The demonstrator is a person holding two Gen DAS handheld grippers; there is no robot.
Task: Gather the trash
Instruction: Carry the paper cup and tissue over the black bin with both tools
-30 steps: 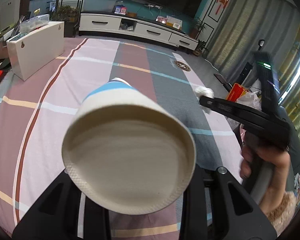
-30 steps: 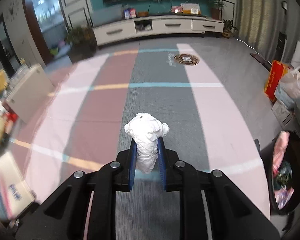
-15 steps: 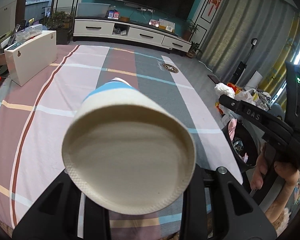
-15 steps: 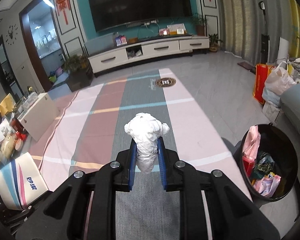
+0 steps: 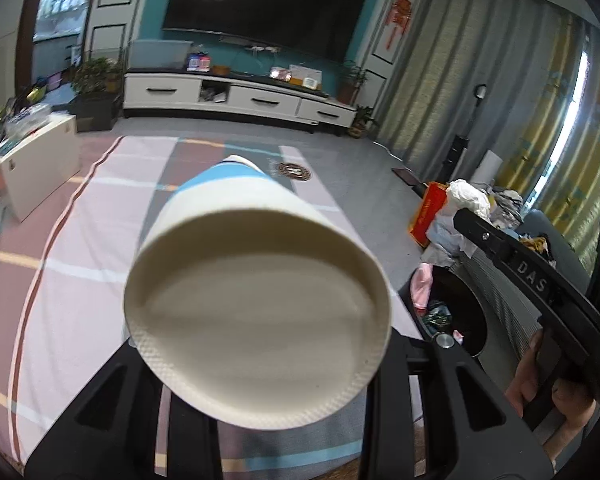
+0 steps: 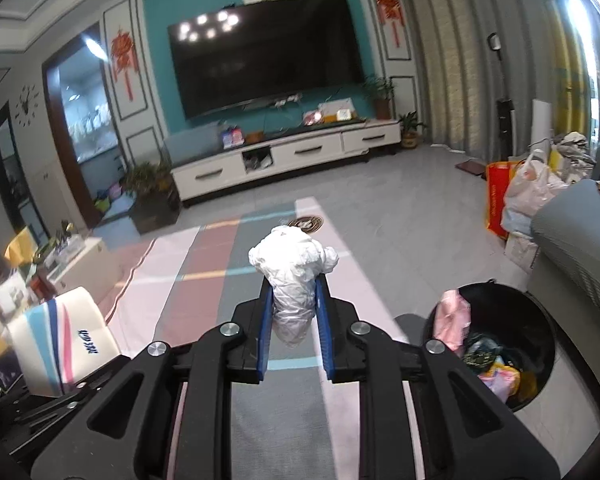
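A white paper cup (image 5: 256, 320) with a blue band fills the left wrist view, its base toward the camera. My left gripper (image 5: 256, 352) is shut on it, and the cup hides the fingertips. The same cup (image 6: 60, 344) shows at the lower left of the right wrist view. A crumpled white paper wad (image 6: 292, 260) sticks up between the blue pads of my right gripper (image 6: 292, 312), which is shut on it. A black trash bin (image 6: 496, 286) holding pink and coloured trash stands on the floor to the lower right. In the left wrist view the bin (image 5: 460, 292) is partly behind the right gripper's arm.
A striped rug (image 6: 220, 264) covers the floor ahead. A grey sofa (image 6: 572, 232) stands beside the bin, with a red bag (image 6: 498, 196) and plastic bags behind it. A white box (image 5: 36, 160) stands on the left, and a TV cabinet (image 6: 284, 156) lines the far wall.
Both grippers have risen and tipped up, so the TV and wall now show. The bin has come closer at the right. The cup and the wad stay gripped.
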